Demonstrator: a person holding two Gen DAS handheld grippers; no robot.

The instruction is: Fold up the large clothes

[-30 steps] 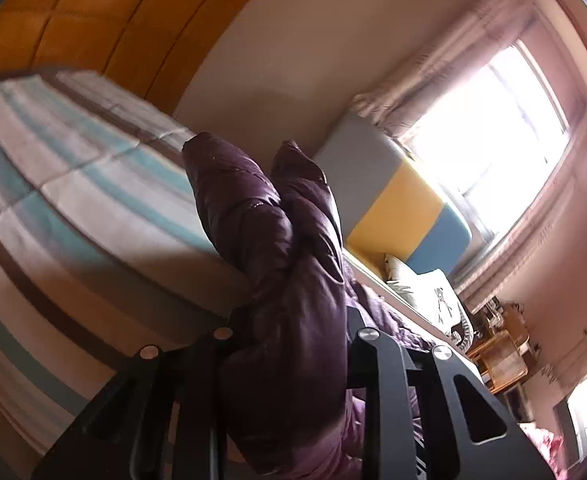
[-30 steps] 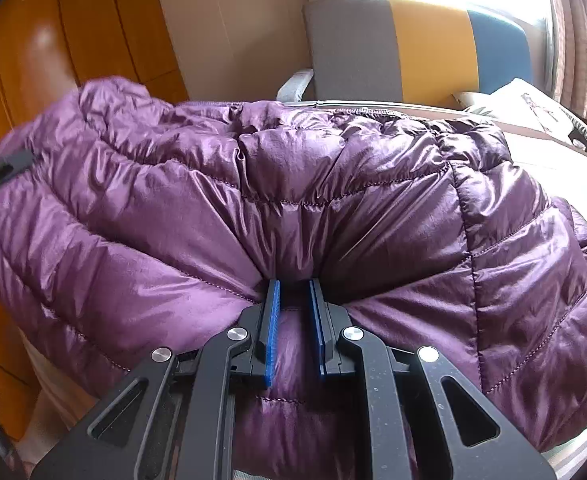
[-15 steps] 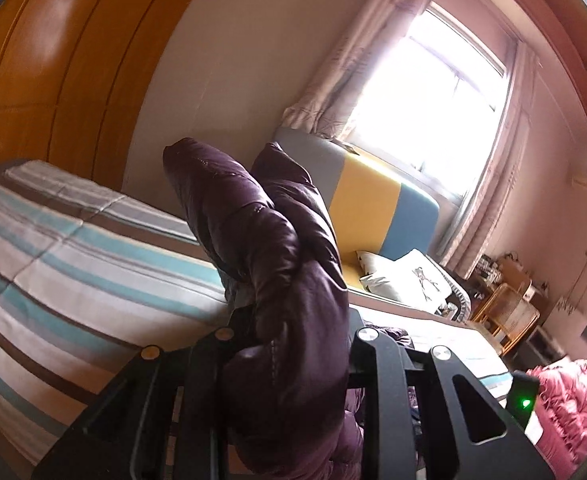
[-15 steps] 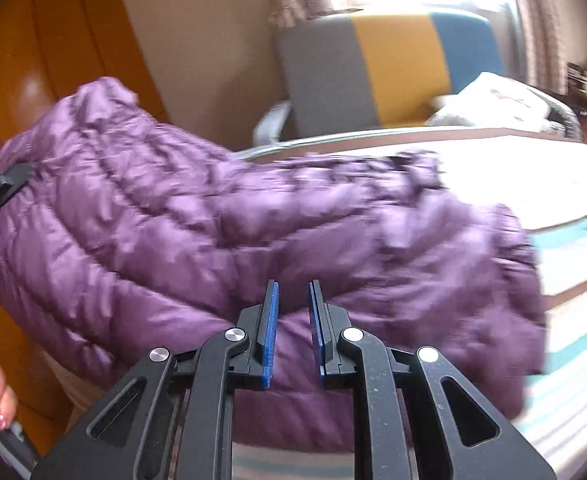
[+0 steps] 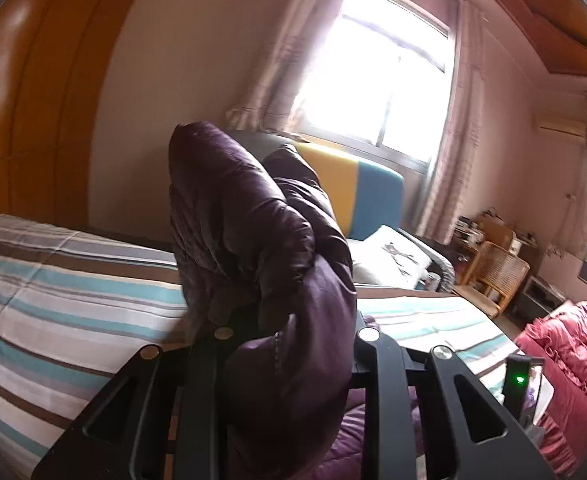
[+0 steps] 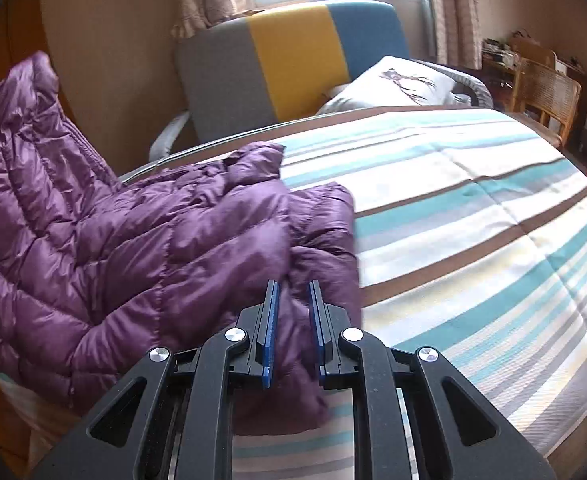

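A purple quilted down jacket (image 6: 141,240) lies on the left part of a striped bed (image 6: 473,220), its left end lifted up. In the left wrist view a thick bunch of the jacket (image 5: 261,248) fills the space between my left gripper's jaws; the left gripper (image 5: 289,336) is shut on it and holds it above the bed. My right gripper (image 6: 293,312) hovers just above the jacket's right edge with its blue pads (image 6: 271,320) a little apart and nothing between them.
A grey, yellow and blue chair (image 6: 293,56) with a white cushion (image 6: 393,84) stands behind the bed. A wooden headboard (image 5: 21,100) is at the left. A wicker chair (image 5: 497,272) and a pink quilt (image 5: 565,364) are at the right. A window (image 5: 381,80) glares brightly.
My right gripper let go of the jacket and pulled back; the jacket's right part dropped flat on the bed. My left gripper tilted upward with its bunch of jacket still held.
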